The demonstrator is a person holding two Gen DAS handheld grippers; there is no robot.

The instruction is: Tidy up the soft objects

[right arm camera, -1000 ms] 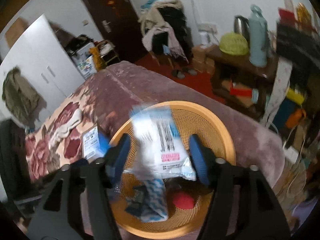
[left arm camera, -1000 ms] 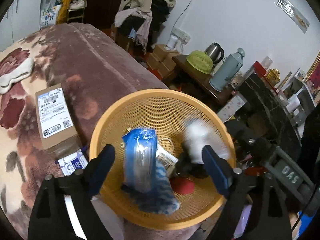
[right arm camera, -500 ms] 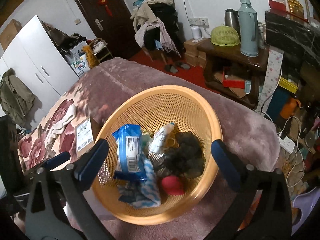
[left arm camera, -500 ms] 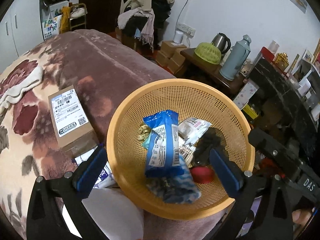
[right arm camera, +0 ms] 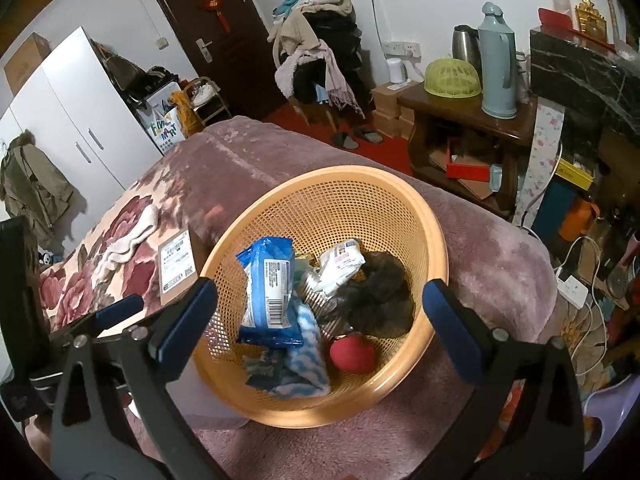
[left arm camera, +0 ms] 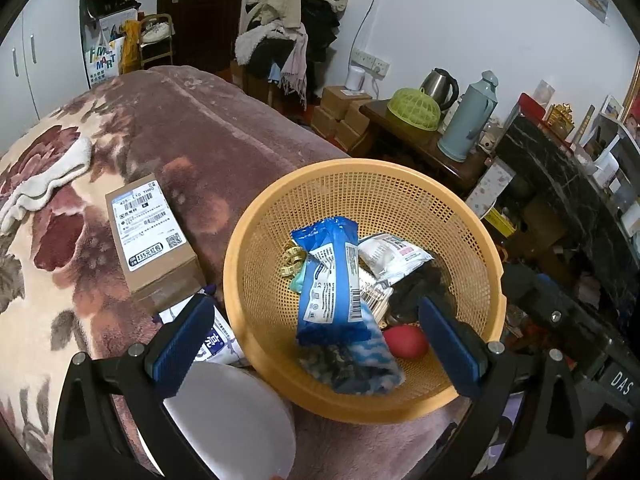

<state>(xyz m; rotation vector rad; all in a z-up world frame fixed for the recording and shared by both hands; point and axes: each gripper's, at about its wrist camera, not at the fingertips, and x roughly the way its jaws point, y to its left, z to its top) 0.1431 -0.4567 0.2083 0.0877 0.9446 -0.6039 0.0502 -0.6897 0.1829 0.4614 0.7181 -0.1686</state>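
Observation:
An orange mesh basket (left arm camera: 472,232) (right arm camera: 436,248) sits on the plush bed blanket. Inside lie a blue wipes pack (left arm camera: 334,280) (right arm camera: 268,284), a white pouch (left arm camera: 394,254) (right arm camera: 340,266), a dark fuzzy item (left arm camera: 416,292) (right arm camera: 380,300), a red ball (left arm camera: 406,340) (right arm camera: 352,354) and a blue-and-white cloth (left arm camera: 360,364) (right arm camera: 304,368). My left gripper (left arm camera: 316,344) is open and empty above the basket's near side. My right gripper (right arm camera: 320,320) is open and empty above the basket.
A cardboard parcel (left arm camera: 150,232) (right arm camera: 176,260) lies left of the basket. A white cloth (left arm camera: 44,180) (right arm camera: 128,236) lies further left. A white round object (left arm camera: 232,416) and a printed pack (left arm camera: 212,340) sit by the basket's near left. A wooden side table (right arm camera: 468,120) stands beyond the bed.
One second ago each gripper held an item over the basket, the left the blue pack, the right the white pouch. Both opened, the items dropped in, and the grippers drew back.

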